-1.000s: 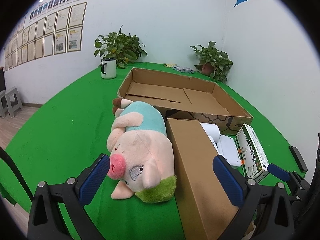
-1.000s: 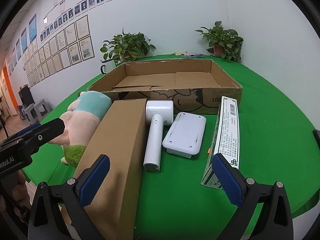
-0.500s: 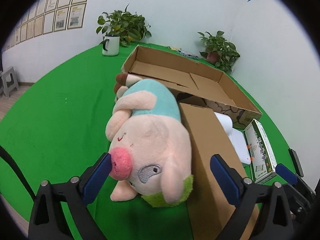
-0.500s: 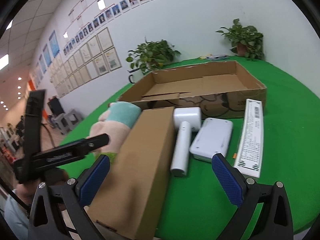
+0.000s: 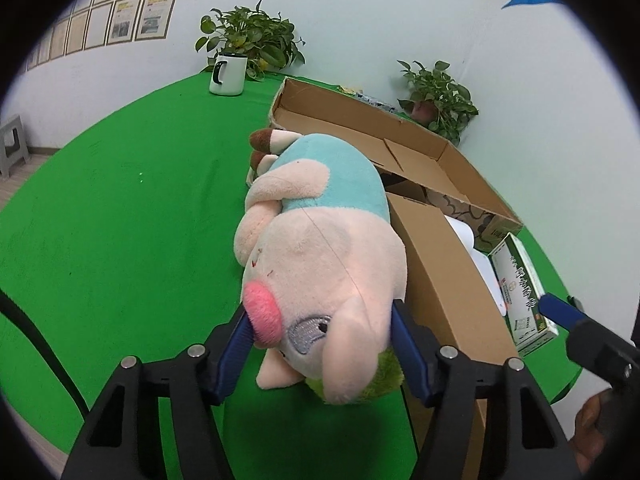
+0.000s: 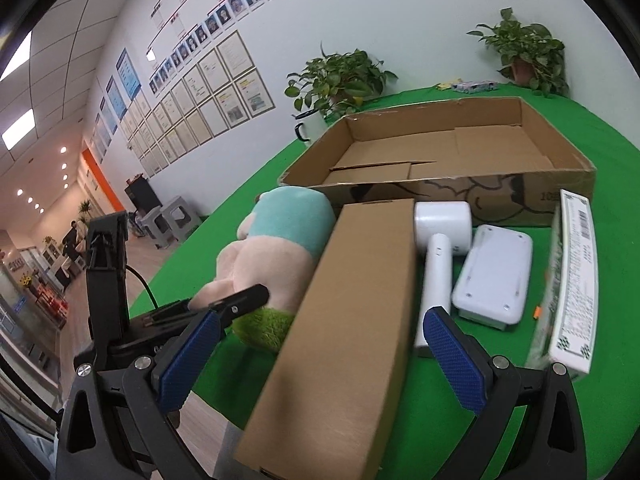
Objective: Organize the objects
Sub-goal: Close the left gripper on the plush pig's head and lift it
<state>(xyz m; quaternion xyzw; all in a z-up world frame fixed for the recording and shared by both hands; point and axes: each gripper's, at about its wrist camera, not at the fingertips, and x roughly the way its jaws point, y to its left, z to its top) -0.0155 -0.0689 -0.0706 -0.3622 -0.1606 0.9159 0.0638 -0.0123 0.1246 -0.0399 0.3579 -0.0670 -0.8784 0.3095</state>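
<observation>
Plush pig (image 5: 320,248) — snout toward camera, feet boxward — pinched by closing left hand-held gripper (image 5: 320,344).

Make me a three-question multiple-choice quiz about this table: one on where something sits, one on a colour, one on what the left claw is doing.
1. Where does the plush pig lie?
A. inside the open carton
B. on the green cloth beside the long brown box
C. on the stool

2. What colour is the pig's shirt?
A. light blue
B. red
C. yellow

3. What is the left claw doing?
A. hanging wide open above the mug
B. clamping the white dryer
C. closing around the pig's head

Answers: 1 B, the pig rests on the cloth against the long brown box, outside the open carton. 2 A, its body is light blue. 3 C, the blue pads press both sides of the head, having just been closing.
</observation>
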